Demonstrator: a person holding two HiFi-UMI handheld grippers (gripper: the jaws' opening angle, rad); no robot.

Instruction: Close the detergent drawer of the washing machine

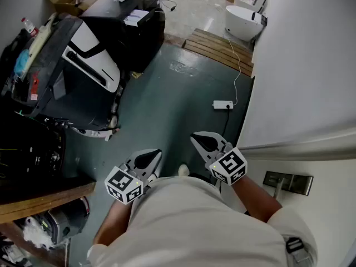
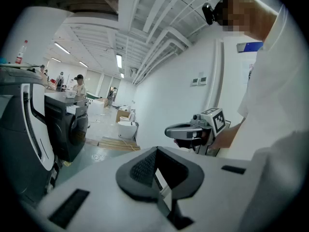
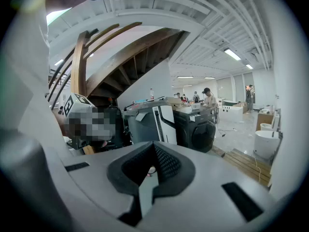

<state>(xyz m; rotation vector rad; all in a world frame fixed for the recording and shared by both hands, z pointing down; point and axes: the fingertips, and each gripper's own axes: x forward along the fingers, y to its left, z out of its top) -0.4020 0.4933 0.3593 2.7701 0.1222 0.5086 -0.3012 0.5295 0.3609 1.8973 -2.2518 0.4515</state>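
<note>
Left gripper (image 1: pixel 157 154), right gripper (image 1: pixel 196 139) — jaws together on each, nothing held — side by side, near white power strip (image 1: pixel 223 105).
</note>
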